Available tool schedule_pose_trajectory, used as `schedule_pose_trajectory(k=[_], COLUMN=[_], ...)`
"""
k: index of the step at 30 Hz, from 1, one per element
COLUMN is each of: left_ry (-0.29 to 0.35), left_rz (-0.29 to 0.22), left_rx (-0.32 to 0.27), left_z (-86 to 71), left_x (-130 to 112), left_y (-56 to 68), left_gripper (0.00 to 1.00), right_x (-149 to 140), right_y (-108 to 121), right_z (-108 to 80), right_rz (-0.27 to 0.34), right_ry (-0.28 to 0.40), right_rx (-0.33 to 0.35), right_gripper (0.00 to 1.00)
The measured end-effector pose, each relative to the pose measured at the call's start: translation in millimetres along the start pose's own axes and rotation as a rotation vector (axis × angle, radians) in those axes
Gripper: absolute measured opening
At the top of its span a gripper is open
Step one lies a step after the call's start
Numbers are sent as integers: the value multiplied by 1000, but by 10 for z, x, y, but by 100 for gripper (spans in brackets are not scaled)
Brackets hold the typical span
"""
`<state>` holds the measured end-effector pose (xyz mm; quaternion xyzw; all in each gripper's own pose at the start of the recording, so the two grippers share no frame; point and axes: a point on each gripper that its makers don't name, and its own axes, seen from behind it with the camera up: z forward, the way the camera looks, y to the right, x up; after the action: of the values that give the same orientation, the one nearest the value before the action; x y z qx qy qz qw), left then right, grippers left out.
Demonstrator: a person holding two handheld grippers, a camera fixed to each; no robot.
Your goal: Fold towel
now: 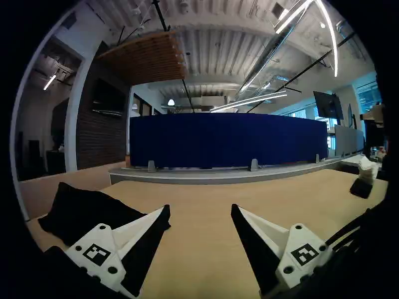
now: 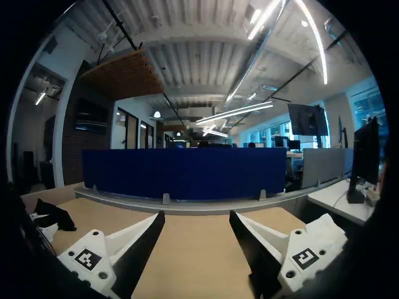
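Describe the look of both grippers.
The left gripper and right gripper match: each has two wedge-shaped white plastic fingers with black inner faces tapering to points, and a square black-and-white marker with screw holes on each finger. Black cables run beside the left one.

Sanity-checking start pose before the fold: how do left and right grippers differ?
Left gripper has the black towel lying beside its left finger; right gripper has bare wooden table beside both fingers. Left gripper has table stretching to both sides; right gripper sits near the table's end, a white desk beyond. Shared: both open, holding nothing.
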<state>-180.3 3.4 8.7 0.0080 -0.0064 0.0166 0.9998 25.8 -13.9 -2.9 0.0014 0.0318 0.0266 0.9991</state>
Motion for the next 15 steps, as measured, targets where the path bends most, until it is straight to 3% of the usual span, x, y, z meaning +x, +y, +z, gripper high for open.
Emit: schedule_pose_trajectory(k=[15], left_ry=[0], left_rz=[-2], left_rx=[-7], left_z=[10], left_x=[-10], left_y=[5], left_gripper=[90], right_x=[22], right_y=[62], right_z=[9], right_rz=[-5], right_ry=[9], right_rx=[-2], right_gripper=[100])
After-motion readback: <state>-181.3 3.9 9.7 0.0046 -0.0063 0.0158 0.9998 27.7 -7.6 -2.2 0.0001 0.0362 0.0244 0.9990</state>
